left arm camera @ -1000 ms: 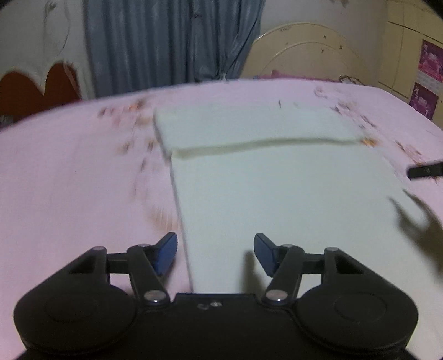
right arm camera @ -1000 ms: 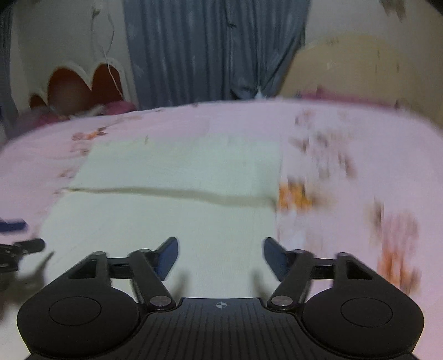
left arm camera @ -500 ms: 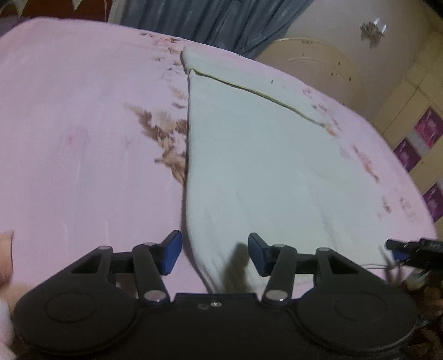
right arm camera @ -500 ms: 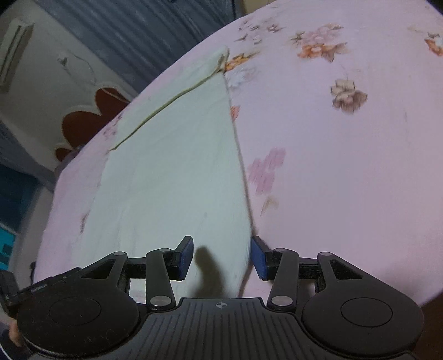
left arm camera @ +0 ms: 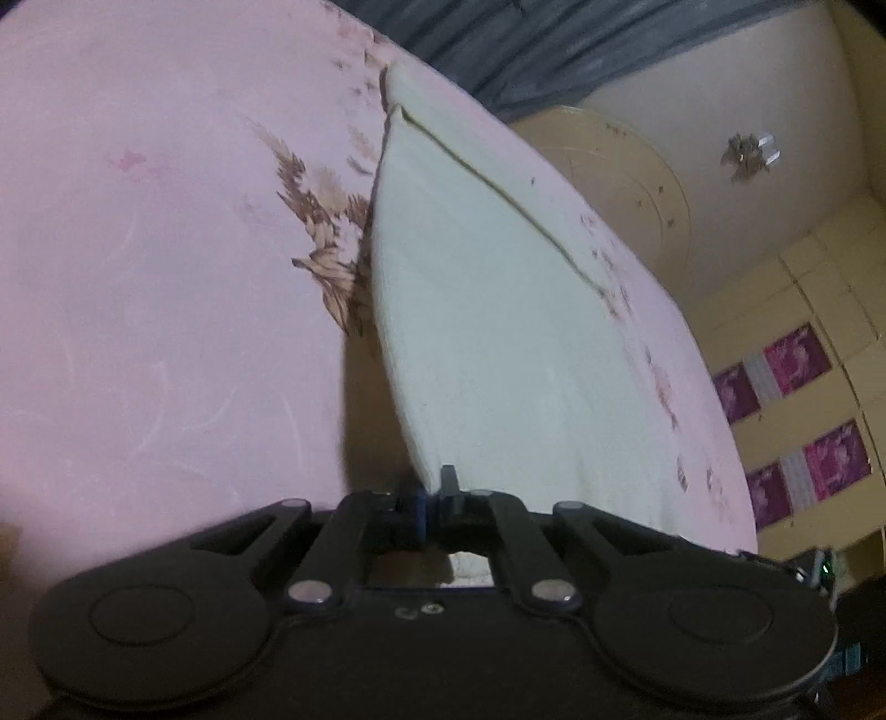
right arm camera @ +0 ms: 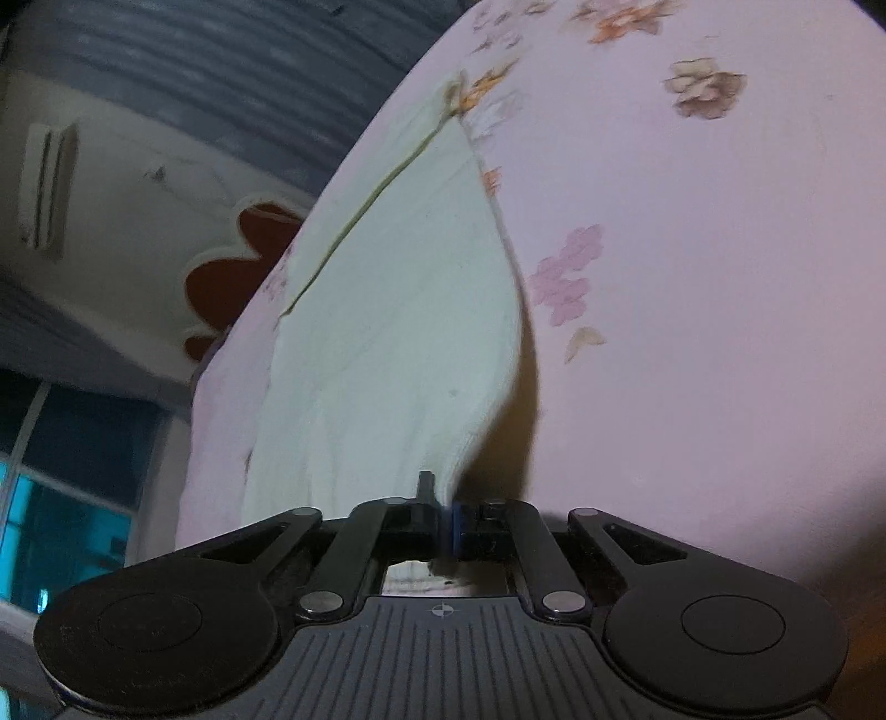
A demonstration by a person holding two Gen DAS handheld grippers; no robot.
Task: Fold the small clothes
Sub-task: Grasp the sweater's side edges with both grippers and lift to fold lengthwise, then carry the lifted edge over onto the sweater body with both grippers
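Observation:
A pale white cloth (left arm camera: 498,332) lies flat on the pink flowered bed sheet (left arm camera: 138,277), with a fold line across its far part. My left gripper (left arm camera: 434,493) is shut on the cloth's near left corner, which lifts slightly off the sheet. In the right wrist view the same white cloth (right arm camera: 398,332) runs away from me, and my right gripper (right arm camera: 443,509) is shut on its near right corner, the edge curling up into the jaws. Both views are tilted sideways.
The pink bed sheet (right arm camera: 692,277) spreads wide to either side of the cloth. Grey-blue curtains (left arm camera: 526,39) and a cream headboard (left arm camera: 626,177) stand at the far end. A cupboard with purple panels (left arm camera: 792,399) is on the right, a window (right arm camera: 66,498) on the left.
Both grippers dropped to the cloth's near corners, rolled sideways, and went from open to shut on the fabric. The corners now lift off the sheet.

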